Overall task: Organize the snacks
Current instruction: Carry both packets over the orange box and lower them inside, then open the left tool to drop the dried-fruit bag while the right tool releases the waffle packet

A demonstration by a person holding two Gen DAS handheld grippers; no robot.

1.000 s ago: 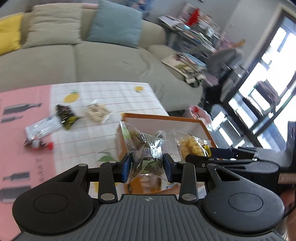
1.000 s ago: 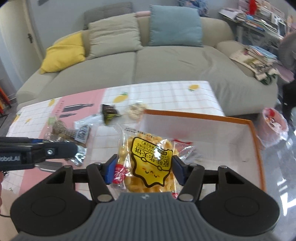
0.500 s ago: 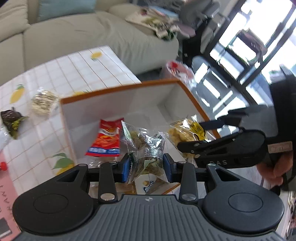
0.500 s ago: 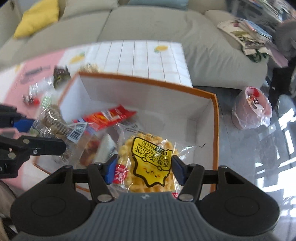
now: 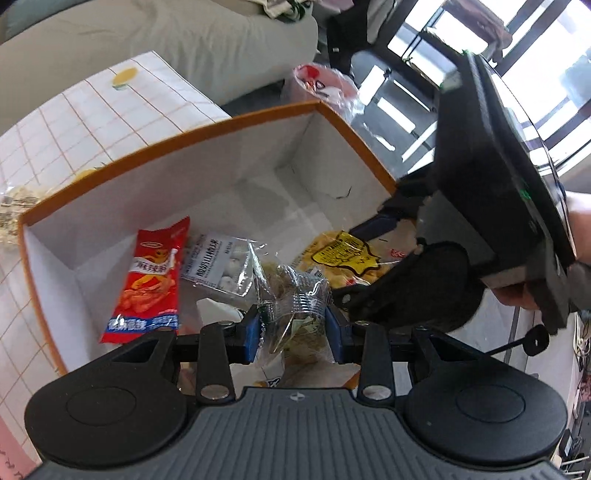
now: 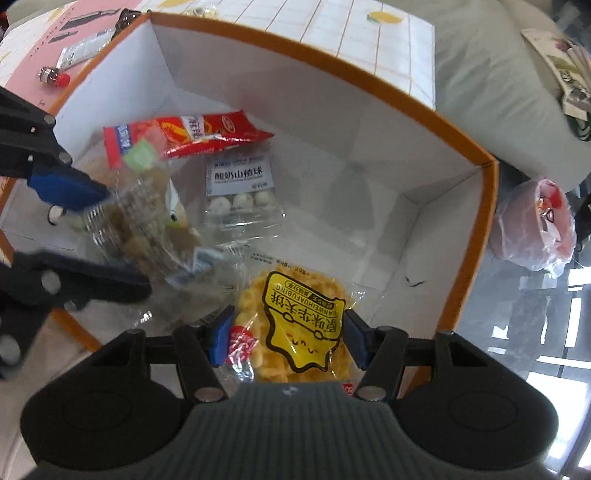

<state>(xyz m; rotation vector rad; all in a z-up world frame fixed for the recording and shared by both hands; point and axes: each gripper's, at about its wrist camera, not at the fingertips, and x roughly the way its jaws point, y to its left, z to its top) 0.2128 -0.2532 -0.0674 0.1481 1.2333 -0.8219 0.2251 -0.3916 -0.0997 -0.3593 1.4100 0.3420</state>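
Much of the box floor is hidden. In the left wrist view the left gripper body covers the 6 o'clock wall of the orange-rimmed box, and the clear snack bag it pinches between its blue pads is too crumpled to read. The right gripper clamps the yellow waffle packet, whose lower end is cut off by the gripper body. In the right wrist view the clear bag is motion-blurred at 9 o'clock. The red packet and the white hawthorn-ball packet lie on the box floor near 11 o'clock.

Half a second ago both grippers were farther from the box; now they are lower, with both held packets over its interior, and the sofa has nearly slid out at 12 o'clock.
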